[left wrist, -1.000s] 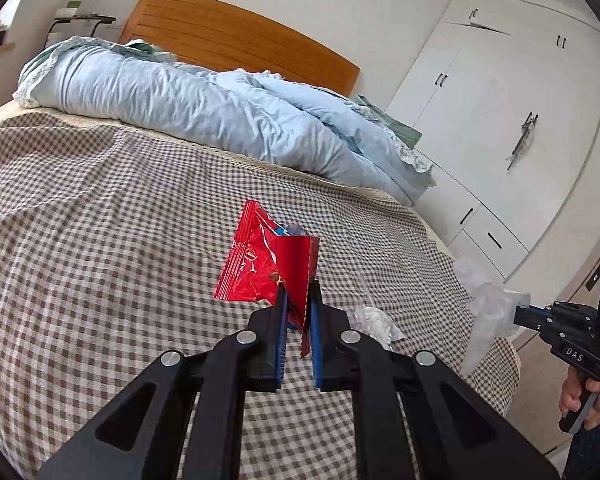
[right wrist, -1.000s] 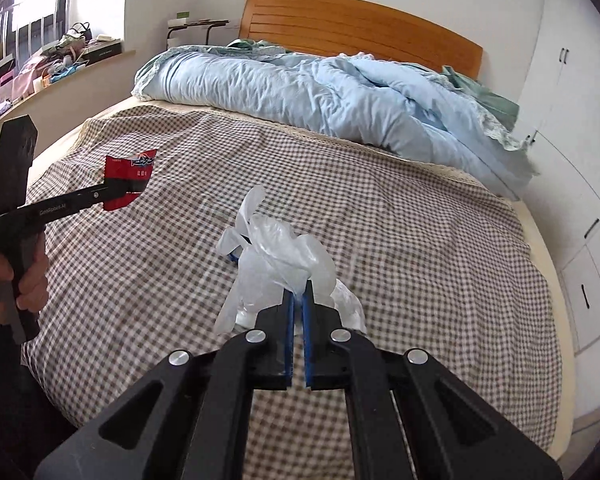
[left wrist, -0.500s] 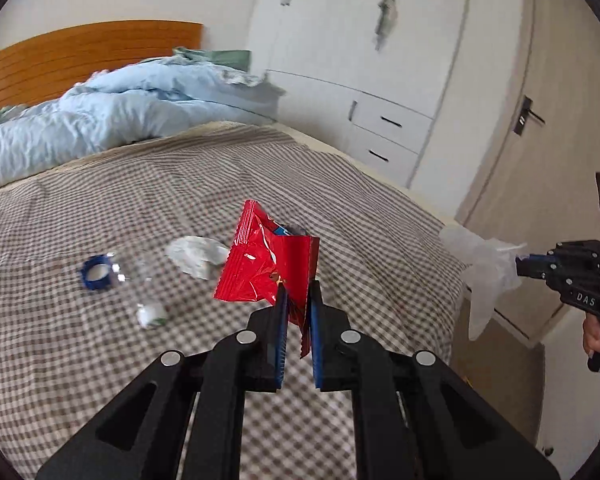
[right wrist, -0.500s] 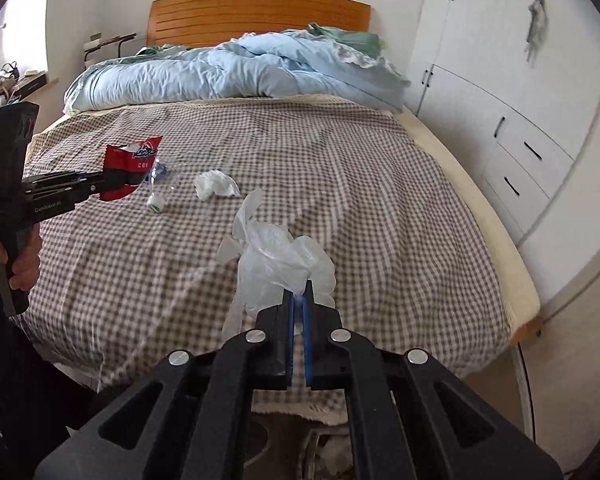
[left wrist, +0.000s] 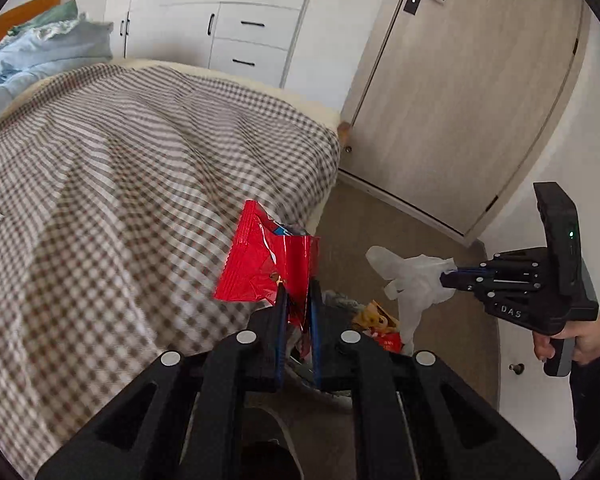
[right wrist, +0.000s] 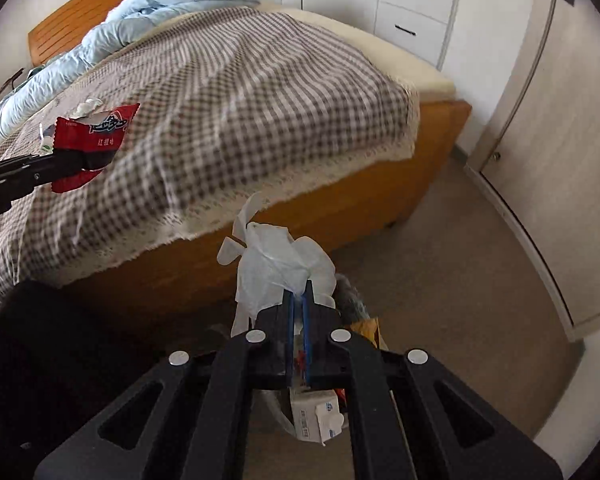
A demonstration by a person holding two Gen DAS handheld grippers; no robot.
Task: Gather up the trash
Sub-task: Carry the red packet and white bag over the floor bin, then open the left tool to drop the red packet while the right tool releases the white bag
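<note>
Hanging just past the foot of the bed (right wrist: pixel 228 92), both grippers are carrying trash, and the relation that matters now is vertical — the waste bin sits low on the floor, below and just ahead of both sets of fingers. Only scraps of the bin's contents (left wrist: pixel 376 320) are showing past the gripper bodies: crumpled orange and red wrappers in the left wrist view, a small white carton (right wrist: pixel 318 416) directly under the fingers in the right wrist view. The bin's rim is mostly hidden, so its exact outline cannot be made out.

The left gripper (left wrist: pixel 298 300) is clamping the lower edge of a red snack wrapper (left wrist: pixel 268 260), jaws nearly together with only the foil between them; the wrapper is standing up and leaning left, its long side rising away from the fingertips. It is hanging over the corner of the checked bedspread, near the pile of trash.

The right gripper (right wrist: pixel 298 300) is pinching a crumpled clear plastic bag (right wrist: pixel 276 264), jaws almost shut on the gathered film, the loose part bunching above the tips. Judging by the carton below it, the right hand is looking the better placed — nearly above the bin — so it could probably let go first.
</note>
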